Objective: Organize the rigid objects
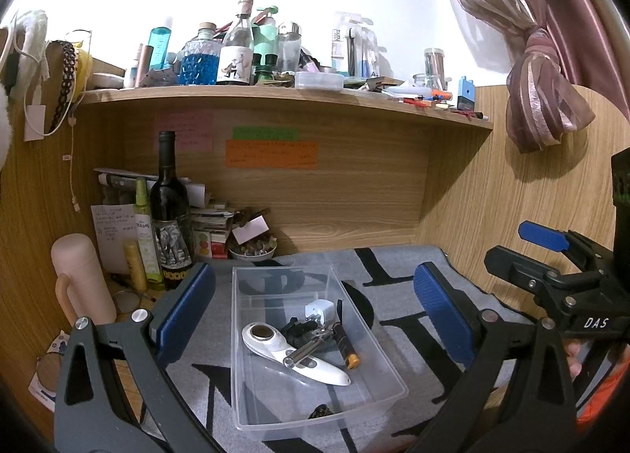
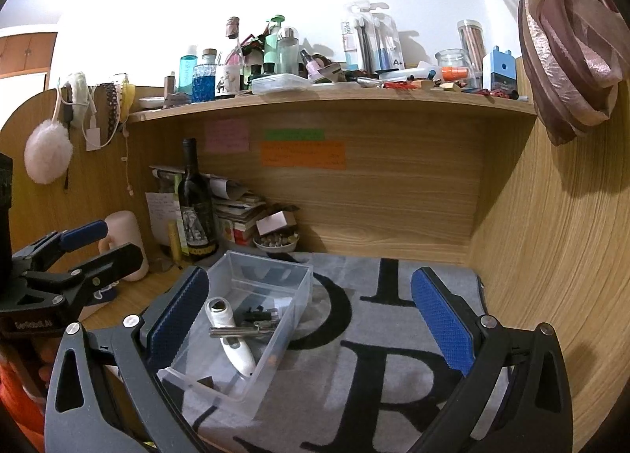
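On the desk mat (image 1: pixel 393 287), the clear bin (image 1: pixel 283 409) at 12 o'clock already holds the small items; both claws, left (image 1: pixel 315 311) and right (image 2: pixel 311 319), hang released and empty, so the task looks nearly finished.

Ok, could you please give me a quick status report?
Left gripper open, empty. Right gripper open, empty. Clear bin on mat, holding white handheld device, charger, small tools. Nothing blocking.

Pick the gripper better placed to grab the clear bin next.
Left. The left gripper is open with the bin centred between its jaws. The right gripper is also open, but the bin sits off by its left jaw, mostly bare mat ahead.
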The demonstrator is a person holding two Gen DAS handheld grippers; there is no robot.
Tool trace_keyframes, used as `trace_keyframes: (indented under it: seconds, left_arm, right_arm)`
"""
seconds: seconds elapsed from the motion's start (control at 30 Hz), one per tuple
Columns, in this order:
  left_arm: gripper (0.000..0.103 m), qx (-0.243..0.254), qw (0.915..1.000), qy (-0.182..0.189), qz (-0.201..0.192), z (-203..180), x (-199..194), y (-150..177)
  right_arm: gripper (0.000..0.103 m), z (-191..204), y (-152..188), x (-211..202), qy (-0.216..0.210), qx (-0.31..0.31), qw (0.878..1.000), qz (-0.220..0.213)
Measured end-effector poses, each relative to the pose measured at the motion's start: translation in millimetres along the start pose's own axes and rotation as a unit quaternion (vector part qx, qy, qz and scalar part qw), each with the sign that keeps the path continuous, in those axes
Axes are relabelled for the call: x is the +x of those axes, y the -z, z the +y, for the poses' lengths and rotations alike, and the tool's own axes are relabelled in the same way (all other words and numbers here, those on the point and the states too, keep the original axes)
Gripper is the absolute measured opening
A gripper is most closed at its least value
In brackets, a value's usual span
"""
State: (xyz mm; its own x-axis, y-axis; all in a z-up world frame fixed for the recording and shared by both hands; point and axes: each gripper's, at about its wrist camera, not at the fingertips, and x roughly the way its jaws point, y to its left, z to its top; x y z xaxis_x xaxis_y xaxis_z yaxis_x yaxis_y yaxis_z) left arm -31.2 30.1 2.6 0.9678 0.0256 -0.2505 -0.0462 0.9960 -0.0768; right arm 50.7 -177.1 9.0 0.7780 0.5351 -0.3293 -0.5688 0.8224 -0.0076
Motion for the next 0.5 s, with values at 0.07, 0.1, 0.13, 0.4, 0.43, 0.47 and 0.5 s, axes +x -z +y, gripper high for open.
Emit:
trace_keyframes:
  seconds: [0.07,0.1,0.13,0.4,0.43,0.47,0.5]
  left_arm:
    - [0.102,0.001,1.0000,0.001,-0.001,-0.2,0.7,-0.3]
    - [0.102,0.001,1.0000,0.001,-0.002,-0.1,1.0,-0.2]
    - [0.102,0.000,1.0000,0.001,-0.001,-0.1,1.5,-0.3]
    - [0.103,0.001,1.0000,0.001,-0.002,-0.7,2.0,-0.5]
    - [0.103,0.001,1.0000,0.001,-0.002,-0.6,2.5,-0.3]
    - [0.103,0.001,1.0000,0.001,-0.002,-0.8,2.0,-0.4]
    - [0.103,0.001,1.0000,0.001,-0.002,-0.8,1.9,-0.4]
  right_arm:
    - [0.103,-0.2,-0.3,0.6,0.000,0.001,1.000,0.000]
    - [0.103,-0.3,-0.3,0.6,0.000,0.001,1.000,0.000]
    - [0.103,-0.3,-0.3,0.7,0.000,0.001,1.000,0.000]
    - [0.103,-0.3,-0.4,0.5,0.001,0.000,1.000,0.000]
    - [0.103,-0.1,-0.3,0.3,0.001,0.001,1.000,0.000]
    - [0.103,0.0,-0.3,0.3,0.001,0.001,1.000,0.000]
    - [0.103,-0.1,-0.3,0.5,0.001,0.001,1.000,0.000]
